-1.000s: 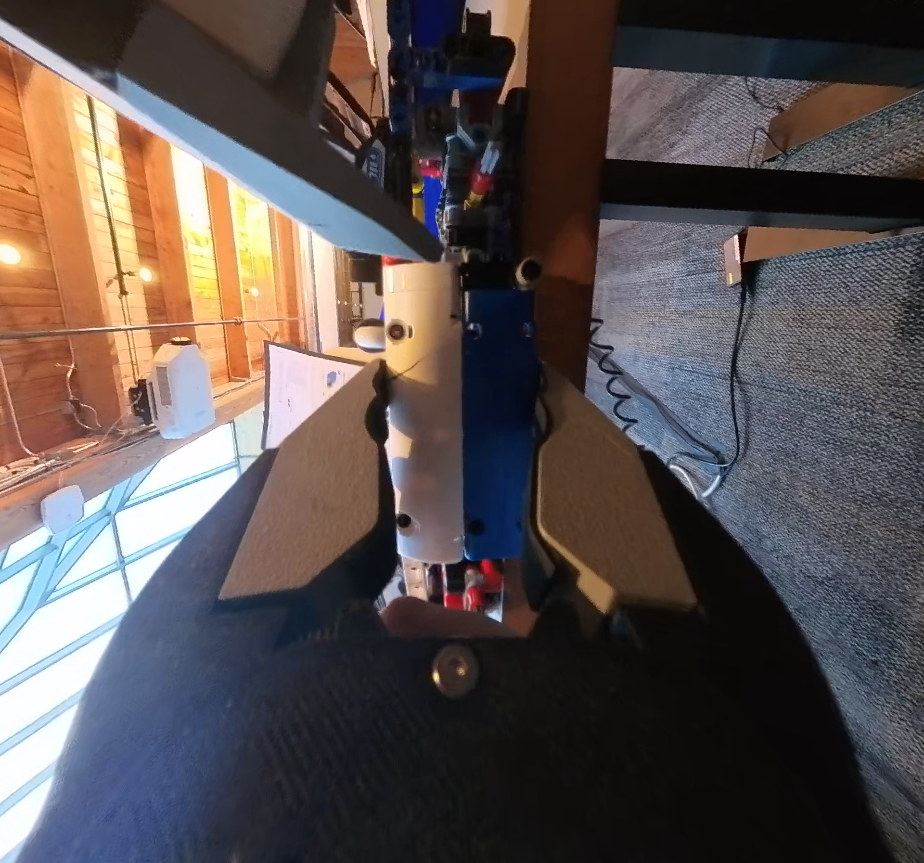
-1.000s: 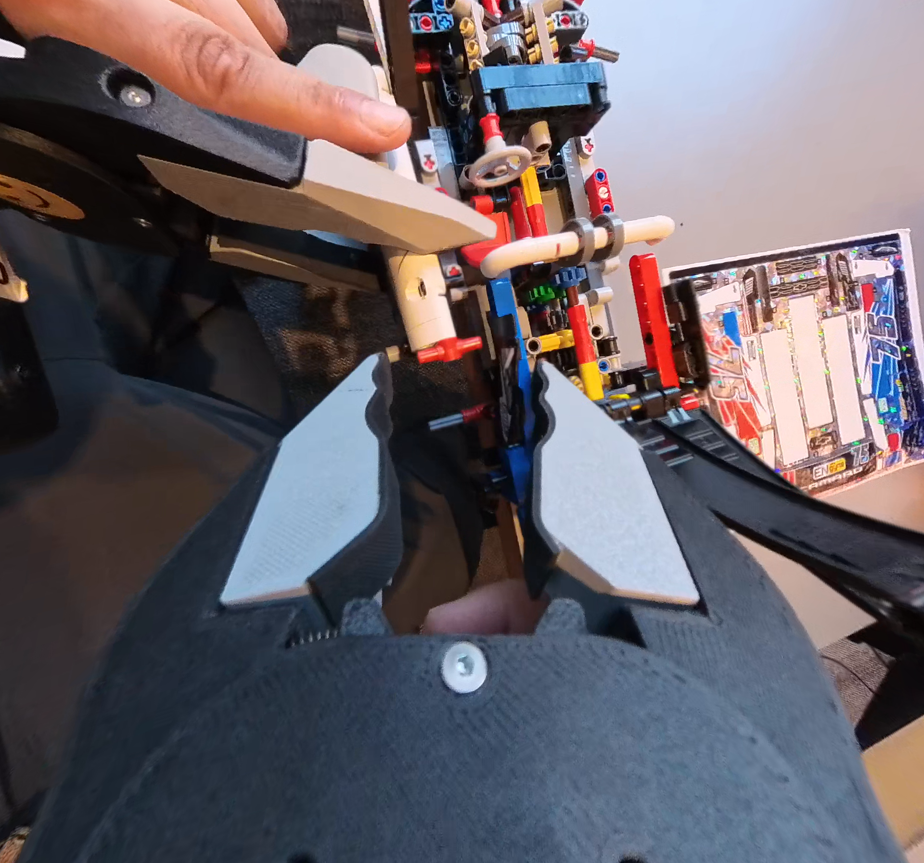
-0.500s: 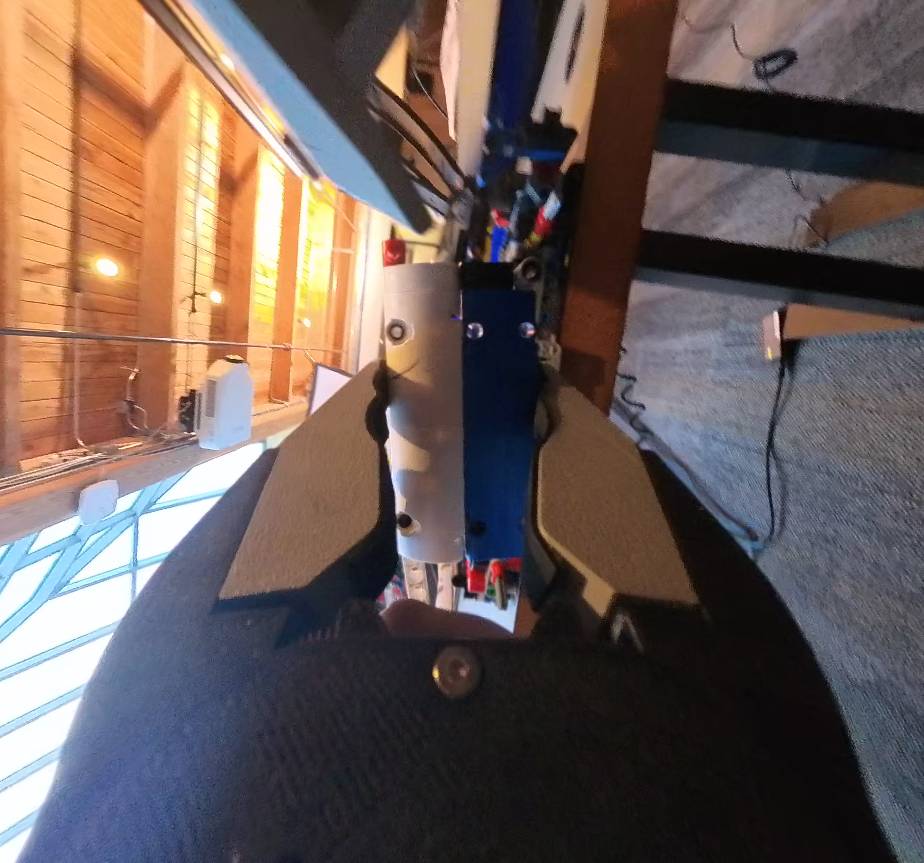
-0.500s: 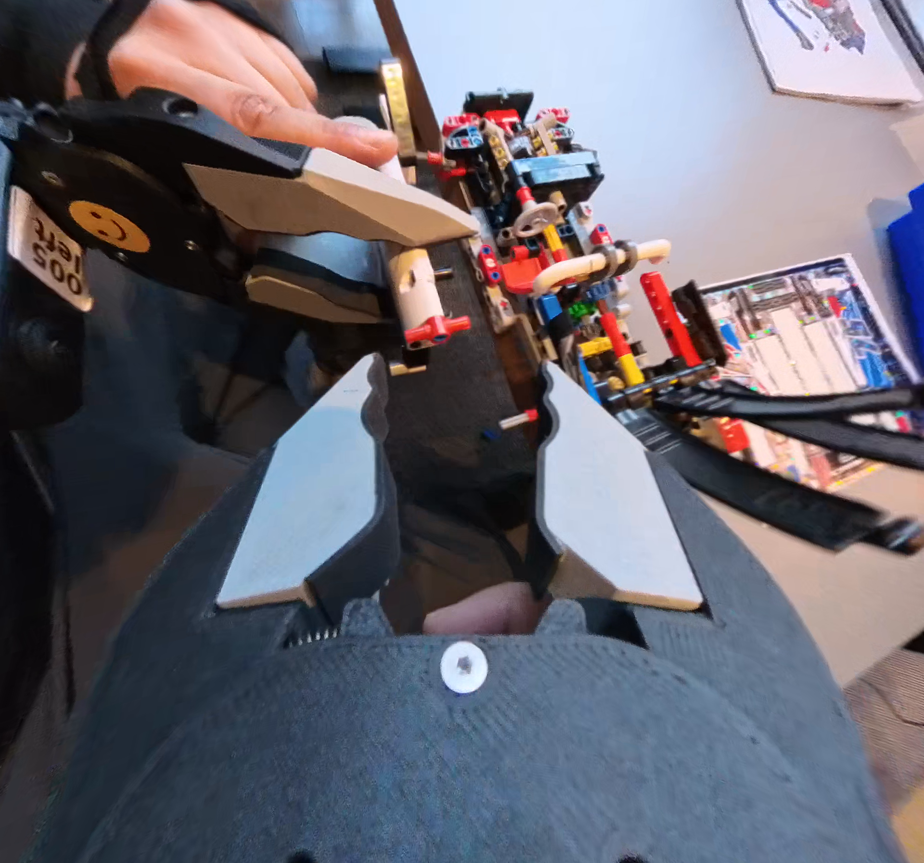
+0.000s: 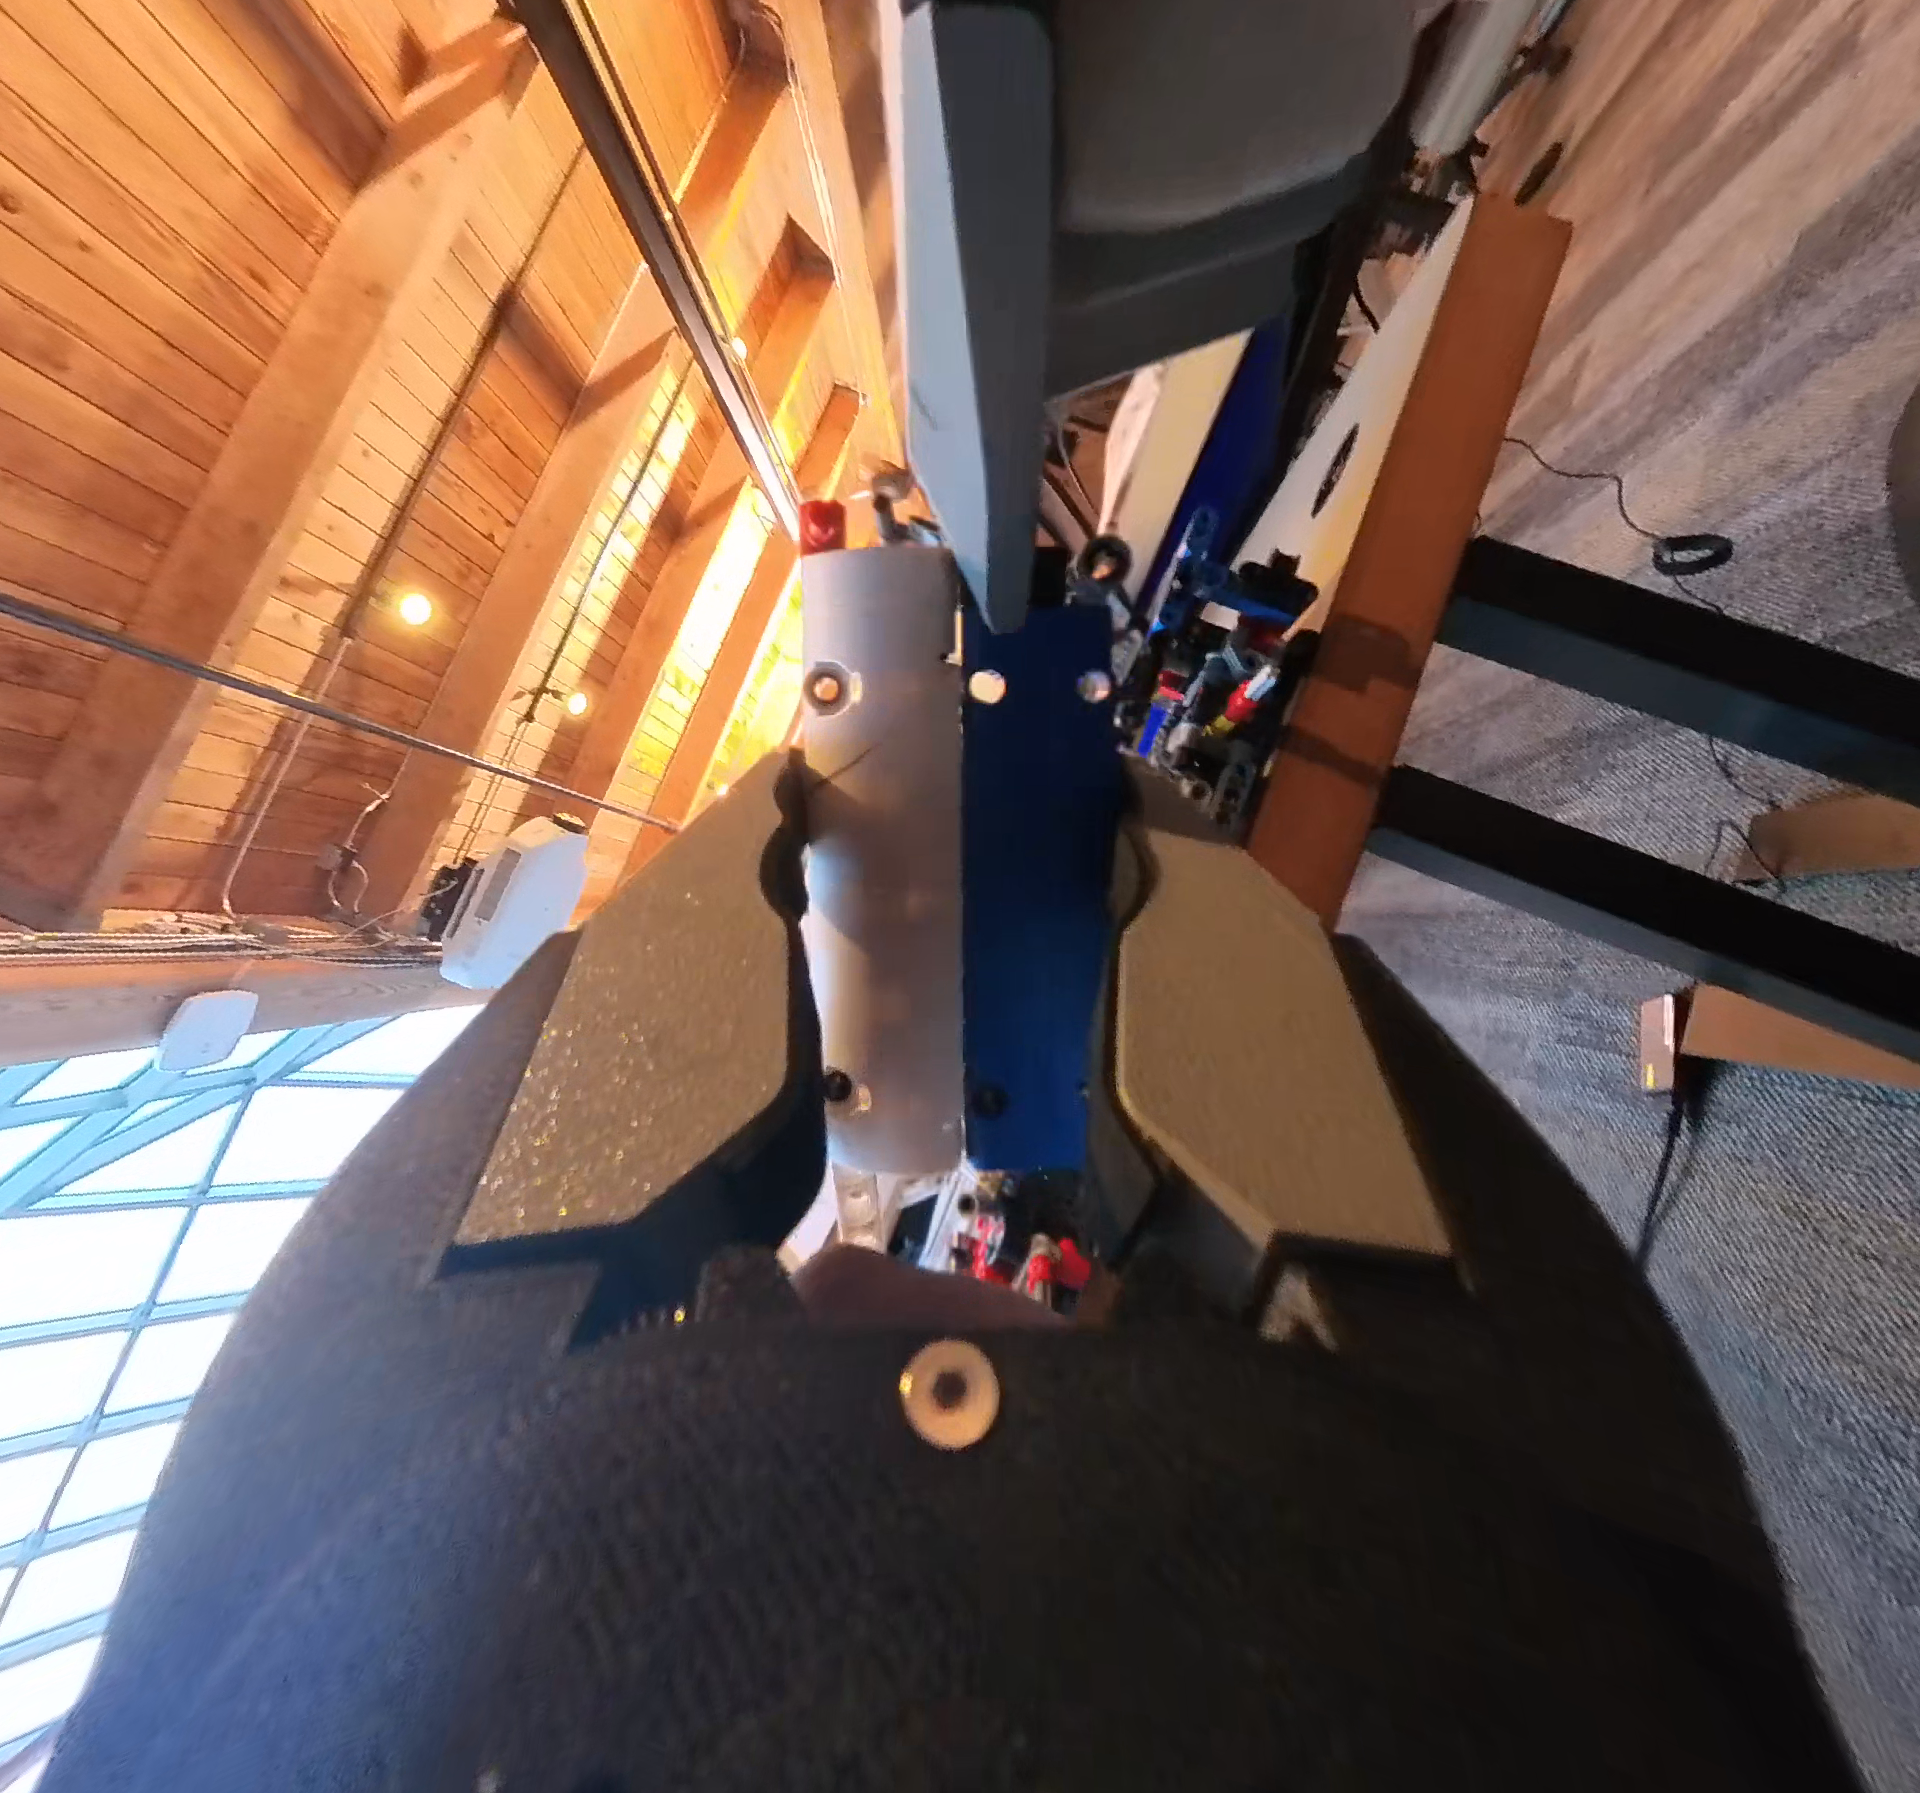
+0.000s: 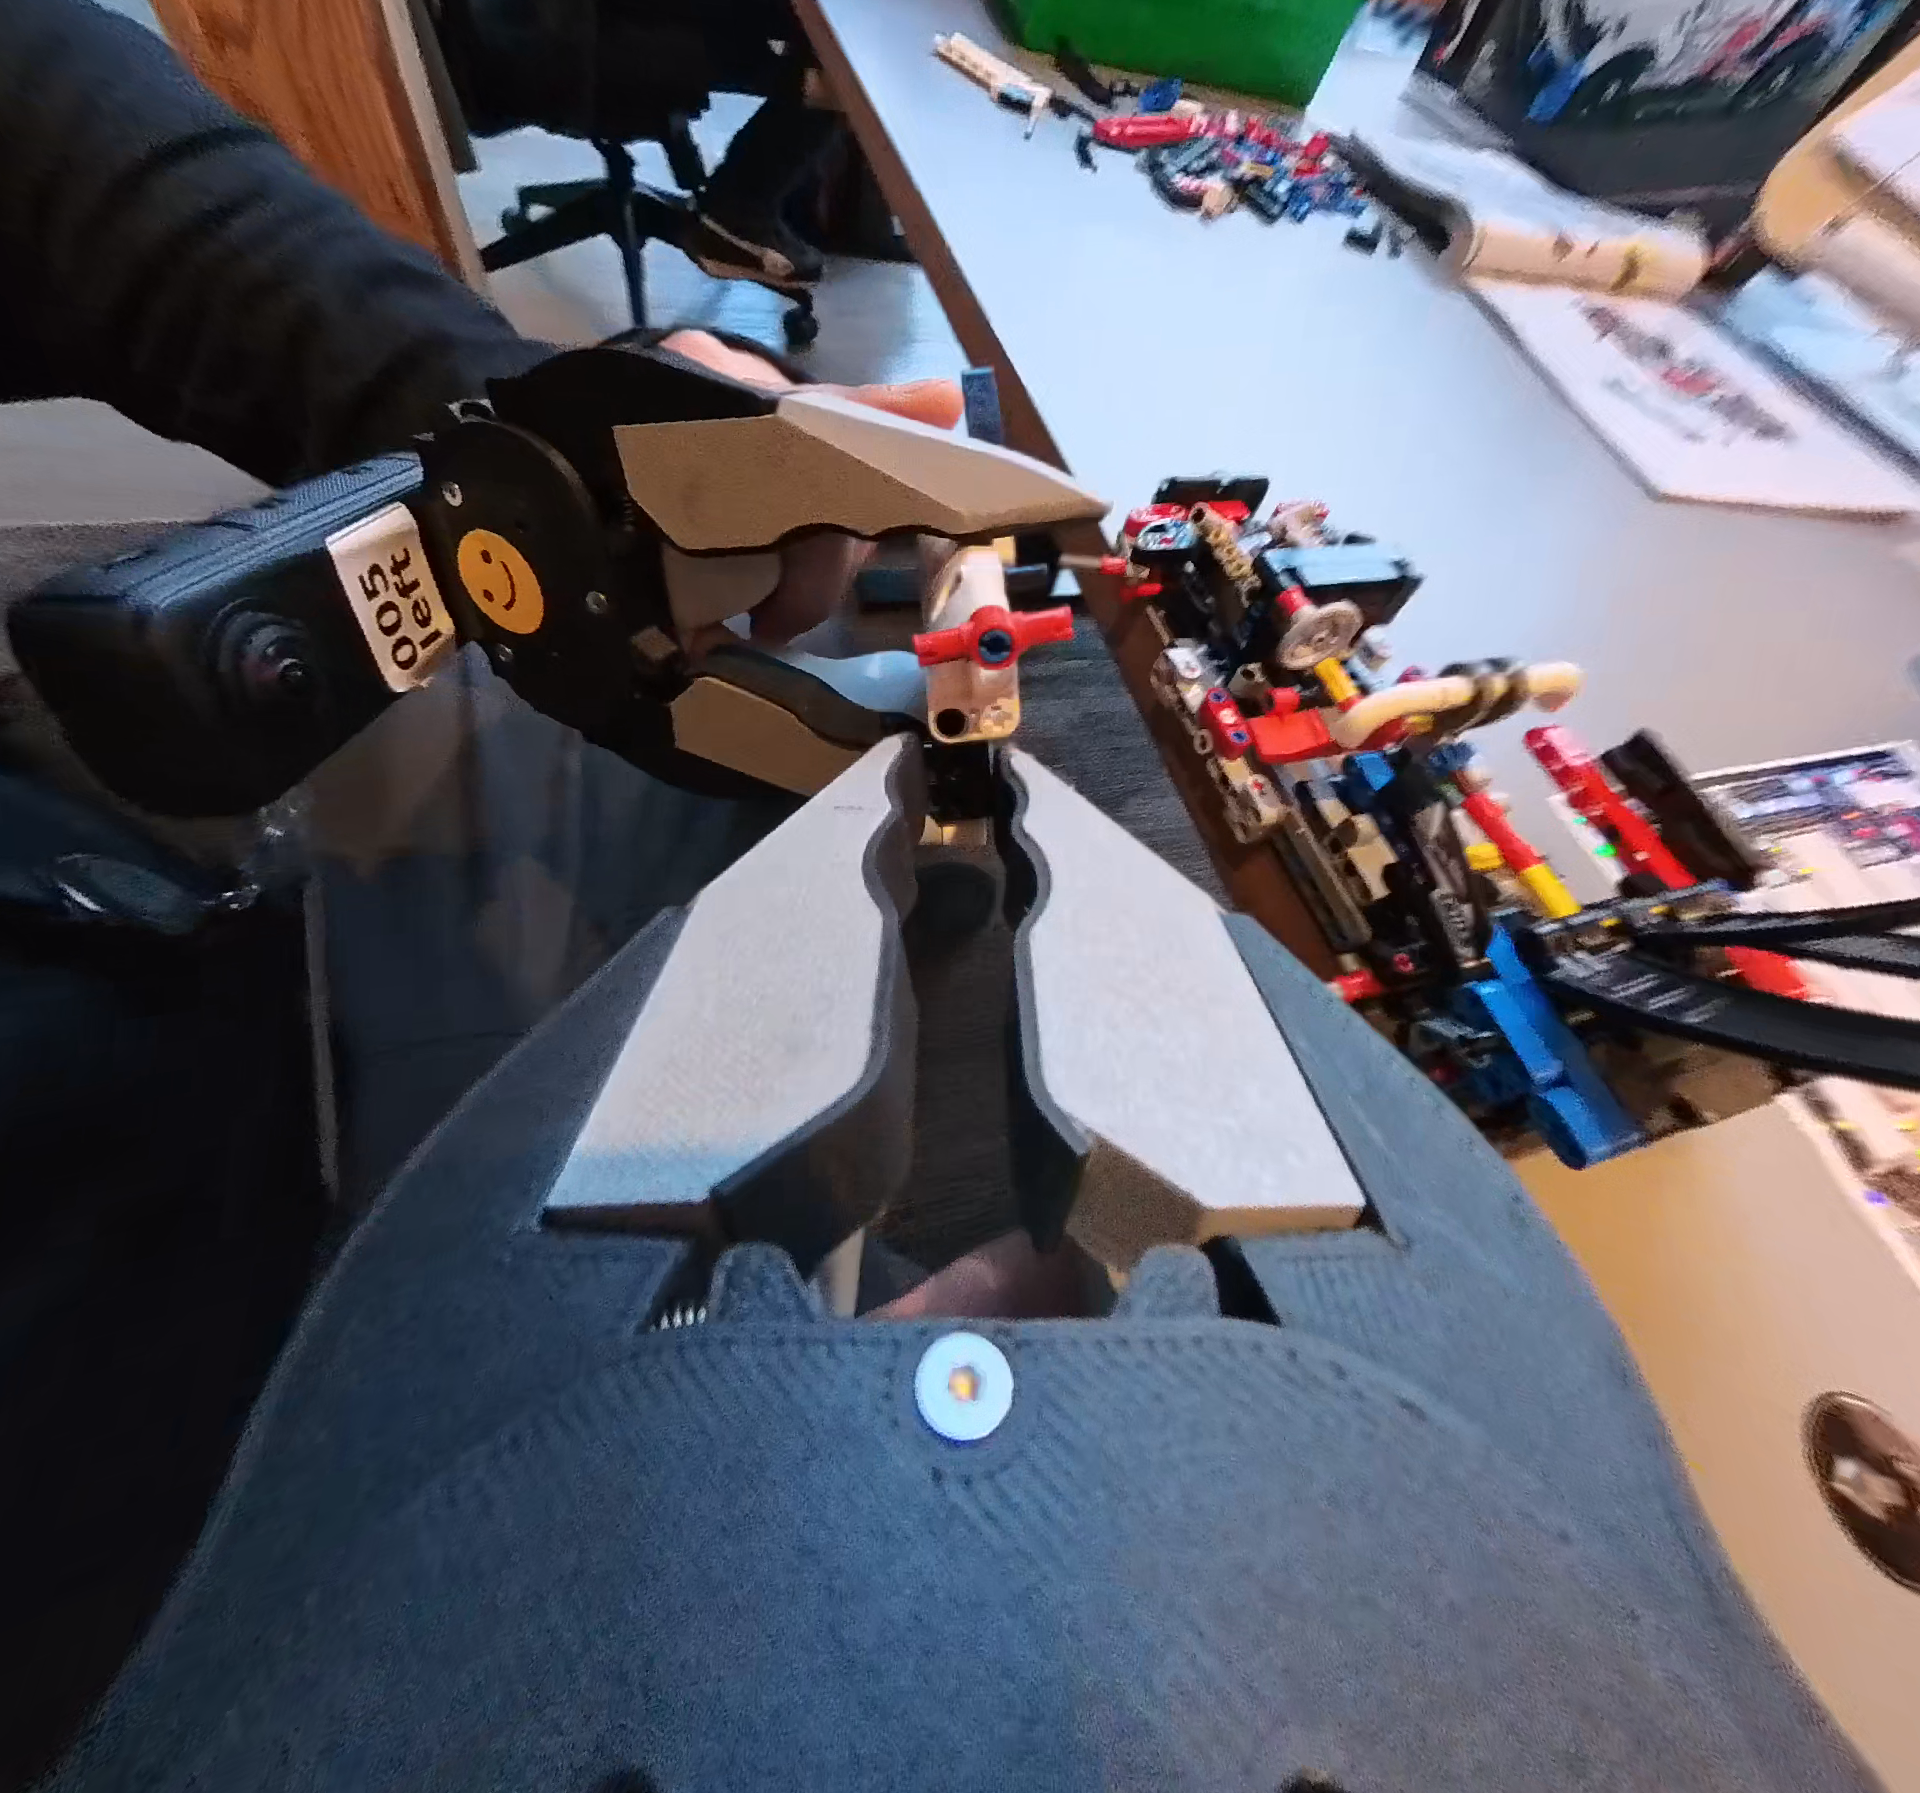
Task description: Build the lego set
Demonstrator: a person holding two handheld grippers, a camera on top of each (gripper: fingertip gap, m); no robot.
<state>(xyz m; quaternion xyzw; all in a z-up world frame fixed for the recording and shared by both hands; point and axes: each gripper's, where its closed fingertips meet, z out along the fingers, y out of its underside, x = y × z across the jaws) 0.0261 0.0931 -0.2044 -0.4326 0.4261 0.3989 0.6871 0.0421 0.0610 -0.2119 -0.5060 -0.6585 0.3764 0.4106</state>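
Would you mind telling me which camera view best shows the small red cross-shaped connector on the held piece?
The right wrist view: the small red cross-shaped connector faces the camera, fully visible on the white end of the held piece. The left wrist view shows only a small red tip past the white panel.

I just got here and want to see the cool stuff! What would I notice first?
The left gripper is shut on a white and blue Lego piece with a red pin, and the right gripper nips its lower end. Beside them, the colourful half-built car sits at the table's edge.
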